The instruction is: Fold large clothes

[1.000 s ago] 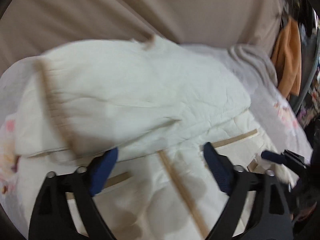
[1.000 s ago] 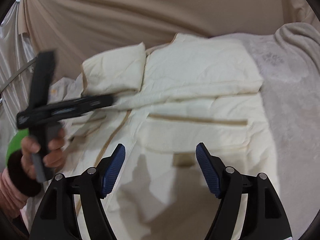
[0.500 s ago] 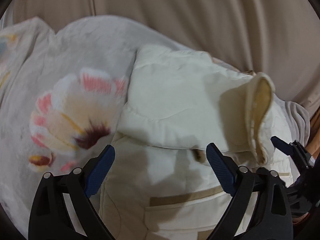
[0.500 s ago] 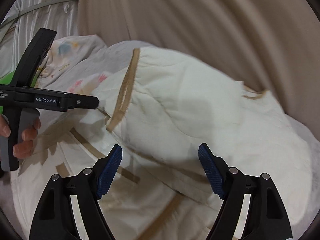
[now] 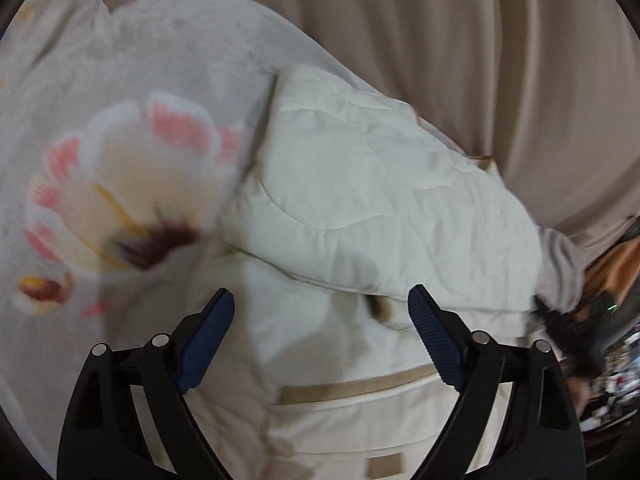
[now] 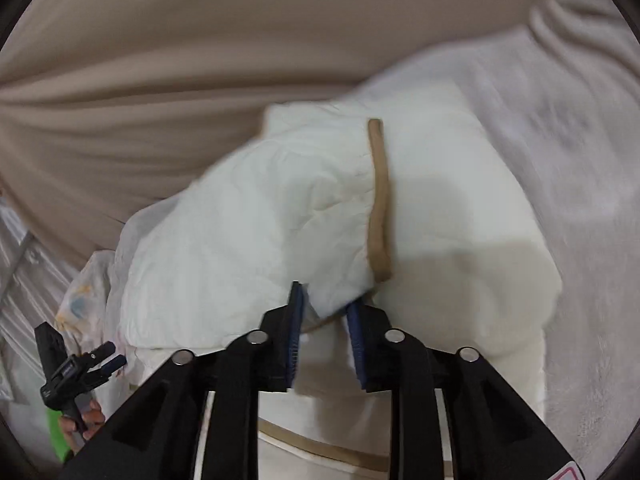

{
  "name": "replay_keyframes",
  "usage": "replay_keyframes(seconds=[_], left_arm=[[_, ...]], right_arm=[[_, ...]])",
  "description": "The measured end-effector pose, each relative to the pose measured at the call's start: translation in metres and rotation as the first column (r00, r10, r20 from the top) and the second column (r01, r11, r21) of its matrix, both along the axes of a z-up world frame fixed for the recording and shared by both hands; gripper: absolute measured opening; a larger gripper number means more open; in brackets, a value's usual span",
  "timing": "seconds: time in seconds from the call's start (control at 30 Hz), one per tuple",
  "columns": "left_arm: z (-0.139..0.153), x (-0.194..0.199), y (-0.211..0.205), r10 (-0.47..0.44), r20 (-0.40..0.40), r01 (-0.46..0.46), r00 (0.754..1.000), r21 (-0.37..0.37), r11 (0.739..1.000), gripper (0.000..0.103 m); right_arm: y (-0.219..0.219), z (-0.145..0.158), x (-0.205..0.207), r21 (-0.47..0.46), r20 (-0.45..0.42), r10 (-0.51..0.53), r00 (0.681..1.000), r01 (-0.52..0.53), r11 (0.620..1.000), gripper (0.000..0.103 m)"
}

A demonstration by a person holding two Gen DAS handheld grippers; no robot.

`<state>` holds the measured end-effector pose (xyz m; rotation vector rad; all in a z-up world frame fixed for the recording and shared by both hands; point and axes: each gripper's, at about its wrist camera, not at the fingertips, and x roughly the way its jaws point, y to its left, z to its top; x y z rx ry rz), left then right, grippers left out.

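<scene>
A cream quilted jacket (image 5: 384, 216) with tan trim lies on a bed, its sleeve folded across the body. My left gripper (image 5: 320, 312) is open and empty, hovering just above the jacket below the folded sleeve. In the right wrist view my right gripper (image 6: 324, 308) is shut on the cuff end of a jacket sleeve (image 6: 280, 216), next to its tan cuff band (image 6: 380, 200). The left gripper also shows small at the lower left of that view (image 6: 108, 356).
A pale bedspread with a large pink flower print (image 5: 112, 200) covers the bed to the left. A beige curtain (image 5: 440, 20) hangs behind. A grey blanket (image 6: 560, 140) lies to the right. Orange cloth (image 5: 616, 264) sits at the far right edge.
My right gripper has closed on the sleeve cuff; it was open over the jacket before. The left gripper stays open and has moved slightly closer to the jacket.
</scene>
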<state>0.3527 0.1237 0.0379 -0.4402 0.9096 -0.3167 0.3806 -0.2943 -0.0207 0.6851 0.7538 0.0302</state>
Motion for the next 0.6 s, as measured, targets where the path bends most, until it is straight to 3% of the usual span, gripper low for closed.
replay_keyframes(seconds=[0.07,0.13,0.2,0.3,0.37,0.4,0.43,0.47,0.5,0.6], left_arm=[[-0.005,0.006,-0.001,0.009,-0.034,-0.011,0.999,-0.056,0.998,0.087],[-0.009,0.015,0.002,0.035,-0.056,-0.04,0.998,-0.101,0.994,0.087],[-0.013,0.023,0.004,0.045,-0.074,-0.054,0.996,-0.135,0.989,0.09],[-0.021,0.035,0.009,0.067,-0.11,-0.087,0.992,-0.185,0.979,0.091],[-0.023,0.041,0.012,0.087,-0.123,-0.11,0.989,-0.194,0.975,0.084],[-0.022,0.041,0.012,0.098,-0.125,-0.119,0.987,-0.175,0.977,0.076],[-0.017,0.04,0.01,0.099,-0.106,-0.112,0.989,-0.125,0.986,0.042],[-0.012,0.038,0.008,0.095,-0.083,-0.1,0.992,-0.062,0.993,0.019],[-0.003,0.033,0.007,0.095,-0.045,-0.096,0.994,-0.009,0.995,0.014],[0.022,0.007,0.014,0.093,0.043,-0.095,0.995,0.038,0.995,0.009]], right_arm=[[-0.012,-0.002,-0.009,0.068,0.025,-0.016,1.0,0.014,0.998,0.036],[-0.015,0.009,-0.017,0.049,0.079,-0.042,0.996,0.038,0.998,0.071],[-0.015,0.017,-0.017,0.018,0.117,-0.043,0.992,0.041,0.999,0.076],[-0.013,0.016,-0.001,0.014,0.086,-0.021,0.996,0.02,1.0,0.076],[-0.011,0.011,0.011,0.021,0.051,-0.013,0.999,0.012,1.0,0.066],[-0.007,0.008,0.019,0.023,0.032,-0.001,0.999,0.0,1.0,0.034],[-0.004,0.012,0.02,0.024,0.023,0.017,1.0,-0.017,1.0,0.014],[-0.002,0.018,0.017,0.039,0.039,0.032,0.999,-0.034,0.999,0.007],[-0.002,0.031,0.007,0.051,0.107,0.029,0.994,-0.034,0.998,0.007],[0.005,0.072,-0.033,0.034,0.289,0.071,0.955,-0.084,0.996,0.006]])
